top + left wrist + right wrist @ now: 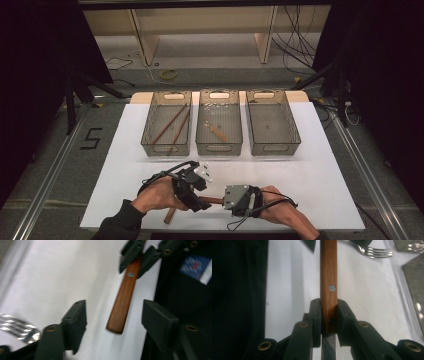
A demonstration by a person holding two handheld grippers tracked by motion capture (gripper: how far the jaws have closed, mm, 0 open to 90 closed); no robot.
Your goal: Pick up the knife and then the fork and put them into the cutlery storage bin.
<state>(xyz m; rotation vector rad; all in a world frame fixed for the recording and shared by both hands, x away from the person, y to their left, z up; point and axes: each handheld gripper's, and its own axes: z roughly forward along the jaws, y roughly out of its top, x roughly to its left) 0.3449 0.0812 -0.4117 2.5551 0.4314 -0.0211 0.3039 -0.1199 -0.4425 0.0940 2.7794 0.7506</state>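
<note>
Clamping one wooden handle, right tongs; left tongs apart; three bins.

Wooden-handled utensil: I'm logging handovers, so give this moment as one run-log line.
right hand-held gripper: shut on brown wooden-handled utensil | left hand-held gripper: open, pads astride handle, no contact | silver fork: on table

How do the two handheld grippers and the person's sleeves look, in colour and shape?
Left gripper: black body, white part on top, black cable looping over the hand. Right gripper: black, with a grey three-cornered plate on top and a thin black cable. Their jaws are dark, blocky, with brass-coloured rivets. A dark sleeve covers the left forearm.
</note>
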